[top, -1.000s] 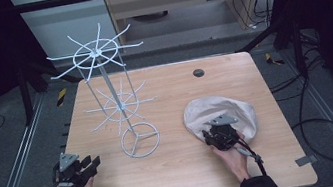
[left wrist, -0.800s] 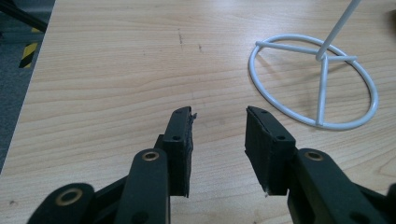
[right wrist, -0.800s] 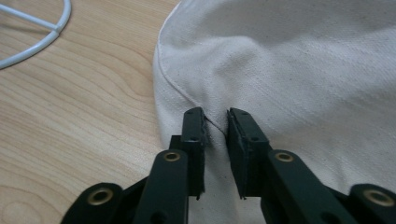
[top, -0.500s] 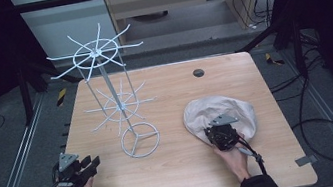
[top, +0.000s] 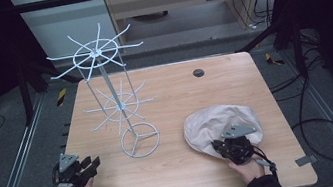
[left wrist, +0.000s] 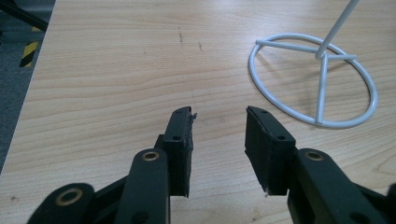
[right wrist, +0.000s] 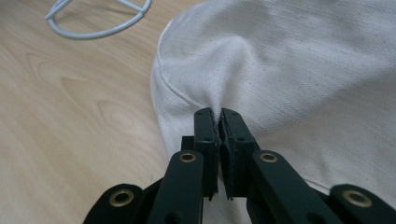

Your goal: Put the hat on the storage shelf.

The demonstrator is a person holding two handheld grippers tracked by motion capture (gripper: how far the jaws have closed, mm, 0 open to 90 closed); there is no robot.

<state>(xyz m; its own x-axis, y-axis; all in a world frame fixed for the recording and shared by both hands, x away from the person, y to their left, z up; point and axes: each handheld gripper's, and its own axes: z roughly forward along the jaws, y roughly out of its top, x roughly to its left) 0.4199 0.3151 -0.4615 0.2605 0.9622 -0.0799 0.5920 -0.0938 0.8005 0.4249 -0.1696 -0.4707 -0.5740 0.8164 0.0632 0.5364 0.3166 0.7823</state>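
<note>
We note right tool (right wrist: 220,116) pinched on thin fold of cap (right wrist: 299,74), lower right; fold may slip on lifting. Left tool (left wrist: 218,116) open, empty, lower left, over counter (left wrist: 116,70)

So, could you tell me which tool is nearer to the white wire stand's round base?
Left. The left tool sits open just beside the wire stand's base; the right tool, shut on the cream hat, lies farther off.

Light wooden table (top: 182,172), small dark round spot (top: 198,73) near far edge, right of centre. White wire rack (top: 140,139) stands on its ring base left of centre. Cream cloth hat (top: 214,121) lies near right, well apart from the rack base.
</note>
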